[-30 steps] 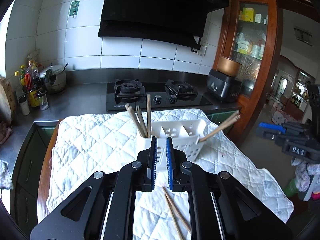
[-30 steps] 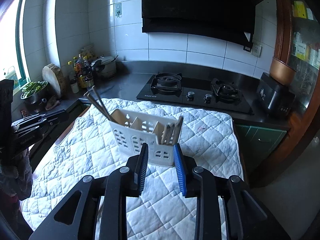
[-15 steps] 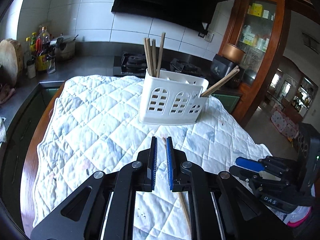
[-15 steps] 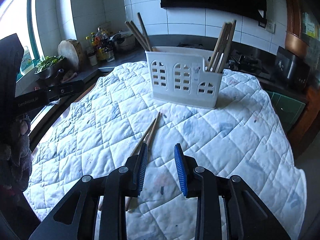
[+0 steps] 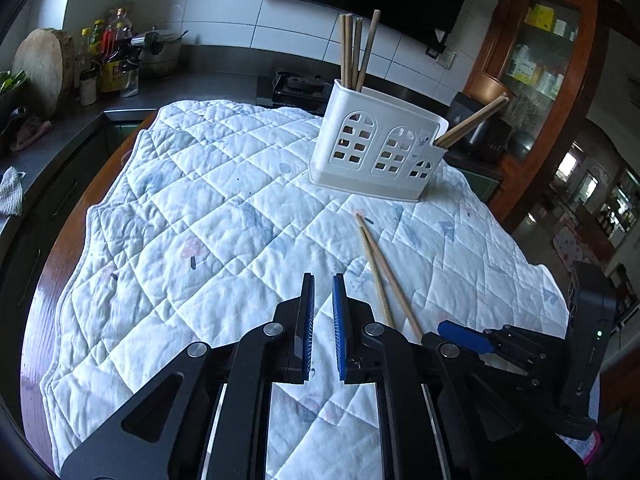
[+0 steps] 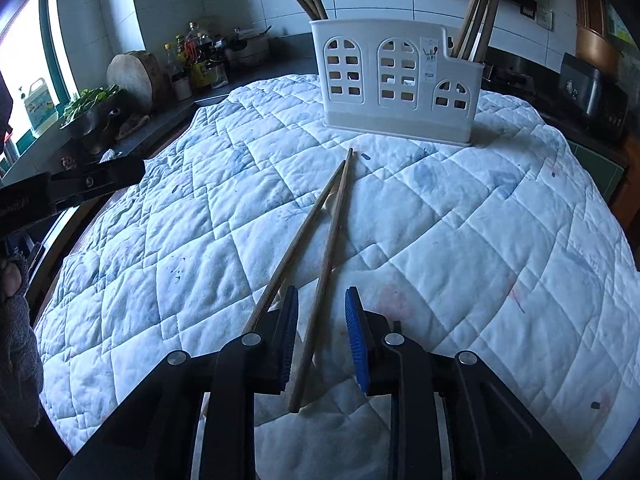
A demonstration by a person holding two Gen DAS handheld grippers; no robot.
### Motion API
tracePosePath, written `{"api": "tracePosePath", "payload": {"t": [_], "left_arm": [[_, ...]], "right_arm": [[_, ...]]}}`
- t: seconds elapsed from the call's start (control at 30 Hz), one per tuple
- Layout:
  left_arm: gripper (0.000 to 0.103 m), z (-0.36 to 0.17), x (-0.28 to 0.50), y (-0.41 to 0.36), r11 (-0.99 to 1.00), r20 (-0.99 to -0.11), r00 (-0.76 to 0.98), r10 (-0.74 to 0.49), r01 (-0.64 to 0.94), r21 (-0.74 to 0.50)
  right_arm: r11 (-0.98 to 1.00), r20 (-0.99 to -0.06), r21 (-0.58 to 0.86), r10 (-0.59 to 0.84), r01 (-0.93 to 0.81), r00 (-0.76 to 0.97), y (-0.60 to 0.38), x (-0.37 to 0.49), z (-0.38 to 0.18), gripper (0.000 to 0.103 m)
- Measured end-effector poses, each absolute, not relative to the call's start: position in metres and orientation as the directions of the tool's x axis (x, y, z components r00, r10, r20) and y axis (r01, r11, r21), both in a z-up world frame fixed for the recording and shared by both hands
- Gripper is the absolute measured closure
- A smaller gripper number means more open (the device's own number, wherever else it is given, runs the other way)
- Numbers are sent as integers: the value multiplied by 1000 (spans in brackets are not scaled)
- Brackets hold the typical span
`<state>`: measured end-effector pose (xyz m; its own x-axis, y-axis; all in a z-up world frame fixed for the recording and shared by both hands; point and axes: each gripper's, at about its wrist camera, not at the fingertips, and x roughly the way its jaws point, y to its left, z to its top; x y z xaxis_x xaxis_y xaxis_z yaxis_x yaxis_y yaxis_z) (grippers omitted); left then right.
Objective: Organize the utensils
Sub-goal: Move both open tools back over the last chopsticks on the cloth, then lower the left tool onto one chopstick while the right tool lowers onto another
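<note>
Two loose chopsticks (image 6: 320, 236) lay on the quilted cloth (image 6: 460, 240) just in front of the white caddy (image 6: 396, 80). They looked light, stiff and prone to rolling. The right gripper (image 6: 321, 332) straddled one chopstick's near end, fingers spread; the left gripper (image 5: 323, 316) held nothing, fingers narrowly parted.

Both grippers sit low and point forward, tilted down a bit. The left gripper (image 5: 323, 280) has its blue pads (image 5: 308, 320) only a narrow gap apart, nothing between them, just hovering. The right gripper (image 6: 322, 294) is spread noticeably wider, pads (image 6: 291, 328) parted, and it's down close to the surface, gripping nothing so far. In the left wrist view the right gripper (image 5: 464, 336) shows up at the lower right, off to the side of the left one, blue fingertip aimed inward.
</note>
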<state>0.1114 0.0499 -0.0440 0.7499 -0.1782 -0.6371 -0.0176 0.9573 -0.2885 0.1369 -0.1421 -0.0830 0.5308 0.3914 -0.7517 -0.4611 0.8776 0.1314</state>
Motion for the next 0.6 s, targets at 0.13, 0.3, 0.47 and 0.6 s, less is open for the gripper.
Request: {"api": "tracePosePath", "payload": {"t": [0.13,0.3,0.47,0.6], "left_arm": [[93,-55,107,53,953,-654,735,-180,-36,-302],[93,-64,104,57,952,-669,722,-175,-50,-302],[93,-69,102,56,952,-679,712,-177,-50,-301],[93,-72,100,51,956,-689,703,-178,-42,-290]], "right_arm": [[880,-762,126,381,-457,523,-135,141,-89,83],[893,-776,116,355,-435,522,-132,147,-96,88],[897,-777,96,338,-430,532,-131,147,-96,93],[901,-772,104,340,-422,537,-134,146,-95,94]]}}
